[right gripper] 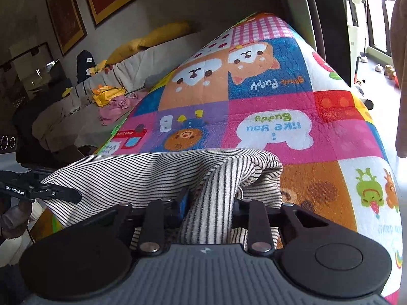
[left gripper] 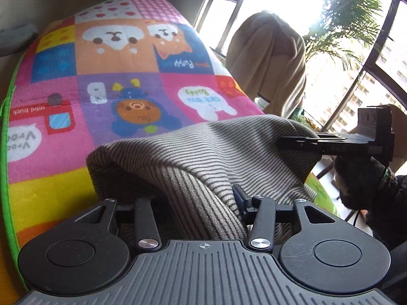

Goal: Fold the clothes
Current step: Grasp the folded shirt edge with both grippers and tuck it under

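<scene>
One striped shirt [left gripper: 203, 152] lies bunched at the near edge of a bright play mat [left gripper: 106, 76] with cartoon animals on it. It looks lifted off the mat a little, hanging between the two tongs like a soft hump. I see no neat fold yet, so the folding seems to be just starting. The shirt needs to be spread or laid over itself, then smoothed flat. Most of the job is left.

The left tongs [left gripper: 201, 203] are partly closed, with a thick fold of the striped cloth squeezed between the jaws. They are gripping one end of the shirt. The right tongs [right gripper: 208, 203] are closed more tightly, and a bunch of the same cloth sits pinched between them. They are gripping the other end. In each view the other tongs show at the side, biting the far edge of the shirt.

Past the mat there is a brown blanket [left gripper: 269, 61] draped over something by the window [left gripper: 356, 50]. A couch [right gripper: 122, 71] with yellow cushions [right gripper: 155, 38] and loose clothes stands on the other side.
</scene>
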Tool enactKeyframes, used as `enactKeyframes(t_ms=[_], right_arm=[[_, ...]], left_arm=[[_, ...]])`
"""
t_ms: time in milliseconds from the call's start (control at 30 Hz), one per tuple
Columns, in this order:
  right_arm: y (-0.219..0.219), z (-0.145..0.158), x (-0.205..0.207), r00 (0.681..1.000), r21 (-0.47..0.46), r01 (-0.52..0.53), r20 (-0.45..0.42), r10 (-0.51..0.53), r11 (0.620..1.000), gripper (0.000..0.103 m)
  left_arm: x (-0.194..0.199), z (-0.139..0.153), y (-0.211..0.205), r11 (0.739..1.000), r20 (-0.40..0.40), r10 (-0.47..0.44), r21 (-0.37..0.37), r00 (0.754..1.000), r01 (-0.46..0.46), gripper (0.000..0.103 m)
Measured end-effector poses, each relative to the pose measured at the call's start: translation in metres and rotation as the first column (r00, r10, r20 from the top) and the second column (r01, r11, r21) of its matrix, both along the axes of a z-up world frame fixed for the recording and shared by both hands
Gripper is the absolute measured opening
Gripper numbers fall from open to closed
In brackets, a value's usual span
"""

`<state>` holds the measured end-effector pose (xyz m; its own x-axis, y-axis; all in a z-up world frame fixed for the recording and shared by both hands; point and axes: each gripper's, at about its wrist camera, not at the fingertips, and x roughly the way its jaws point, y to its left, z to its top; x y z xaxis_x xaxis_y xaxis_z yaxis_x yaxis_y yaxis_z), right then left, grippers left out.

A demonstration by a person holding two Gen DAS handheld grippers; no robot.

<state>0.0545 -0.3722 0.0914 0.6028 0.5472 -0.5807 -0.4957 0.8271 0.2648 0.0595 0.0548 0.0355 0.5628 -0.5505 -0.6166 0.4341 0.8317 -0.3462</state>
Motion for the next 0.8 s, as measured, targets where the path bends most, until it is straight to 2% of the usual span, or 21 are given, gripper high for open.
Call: enactKeyframes(t_ms=[67,100,133,233,267,300,433,467,600,700,800], right_arm=[[0.002,-0.011,-0.001,1.0,-0.072,0.023,-0.003,-0.023,0.997,0.028],[0.003,-0.017,0.001,0.999,-0.098,0.03,-0.018,-0.032,0.995,0.031],[0.003,-0.023,0.003,0.999,-0.121,0.035,-0.035,-0.039,0.992,0.038],[-0.006,-0.023,0.009,0.996,-0.082,0.033,-0.081,-0.04,0.996,0.056],[-0.01,-0.02,0.013,0.995,-0.051,0.041,-0.089,-0.046,0.998,0.061],[-0.013,-0.017,0.018,0.994,-0.017,0.051,-0.098,-0.052,0.999,0.063],[-0.02,-0.013,0.046,0.984,0.119,0.083,-0.167,-0.063,0.989,0.067],[-0.02,-0.015,0.056,0.979,0.153,0.09,-0.194,-0.06,0.984,0.072],[-0.01,-0.032,0.093,0.956,0.195,0.087,-0.292,-0.027,0.977,0.076],[-0.001,-0.03,0.113,0.966,0.228,0.059,-0.26,0.002,0.972,0.076],[0.008,-0.018,0.14,0.973,0.256,0.06,-0.229,0.001,0.965,0.076]], left_arm=[[-0.003,-0.013,-0.003,1.0,-0.036,0.003,0.028,0.999,-0.002,0.053],[-0.003,-0.018,-0.003,0.999,-0.053,0.007,0.043,0.999,-0.005,0.057],[-0.003,-0.022,-0.003,0.999,-0.063,0.009,0.049,0.998,-0.006,0.059],[-0.001,-0.022,0.008,1.0,-0.076,0.012,0.018,0.997,-0.011,0.071],[0.003,-0.019,0.014,1.0,-0.074,0.019,-0.007,0.997,-0.02,0.08],[0.008,-0.017,0.02,0.999,-0.075,0.028,-0.032,0.997,-0.031,0.085],[0.041,-0.019,0.031,0.988,-0.131,0.051,-0.138,0.99,-0.069,0.087],[0.051,-0.022,0.029,0.986,-0.148,0.057,-0.149,0.987,-0.079,0.087],[0.082,-0.036,0.025,0.98,-0.206,0.088,-0.159,0.975,-0.122,0.088],[0.099,-0.034,0.026,0.974,-0.195,0.101,-0.182,0.976,-0.137,0.088],[0.123,-0.021,0.024,0.978,-0.127,0.129,-0.15,0.984,-0.147,0.088]])
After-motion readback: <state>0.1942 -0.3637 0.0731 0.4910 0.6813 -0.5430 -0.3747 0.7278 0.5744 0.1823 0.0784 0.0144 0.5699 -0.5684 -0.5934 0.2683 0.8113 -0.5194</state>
